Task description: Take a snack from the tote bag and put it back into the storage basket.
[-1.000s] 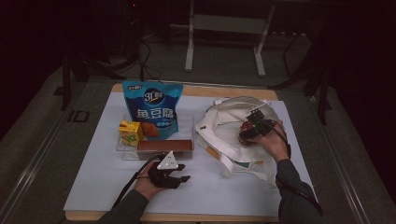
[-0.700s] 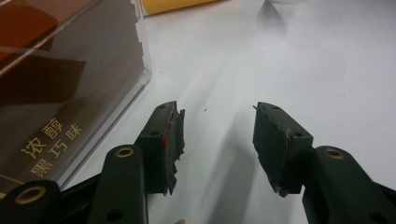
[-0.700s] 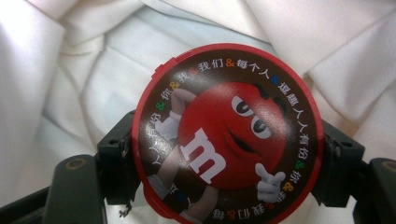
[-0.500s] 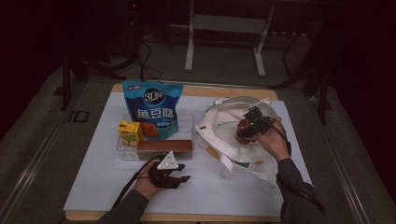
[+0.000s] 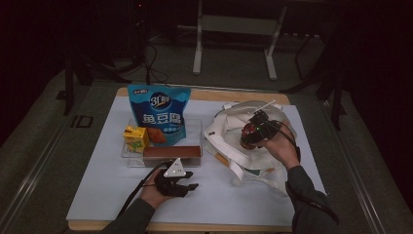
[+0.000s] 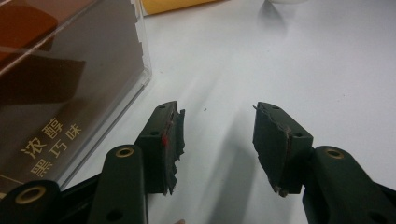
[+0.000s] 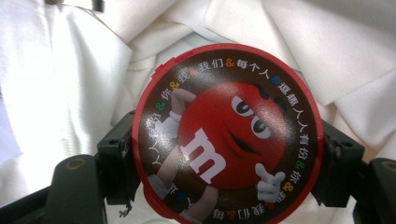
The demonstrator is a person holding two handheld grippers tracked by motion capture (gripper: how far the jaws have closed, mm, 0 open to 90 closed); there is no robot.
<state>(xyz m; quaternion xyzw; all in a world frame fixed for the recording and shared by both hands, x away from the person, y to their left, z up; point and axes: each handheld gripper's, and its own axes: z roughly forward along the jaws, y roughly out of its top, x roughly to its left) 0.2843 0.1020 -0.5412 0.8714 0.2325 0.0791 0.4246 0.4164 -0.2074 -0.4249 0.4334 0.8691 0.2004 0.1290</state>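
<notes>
the round red-rimmed candy tin with a red cartoon face [image 7: 226, 135] covers the inner faces of the right gripper's jaws, and its lower rim is cut off by the bottom edge of the right gripper view. in the left gripper view the clear plastic box holding a brown chocolate carton [image 6: 60, 84] runs off the left and top edges. the small print on the blue snack pouch [image 5: 160, 117] is too small to read.

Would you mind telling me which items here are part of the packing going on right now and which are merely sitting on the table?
In the job, as far as the pictures show:
- round red candy tin, clamped in the right gripper
- white cloth bag beneath it

Lying about for now:
- blue snack pouch
- yellow carton
- brown chocolate box
- clear tray
- left gripper, open on the table
</notes>
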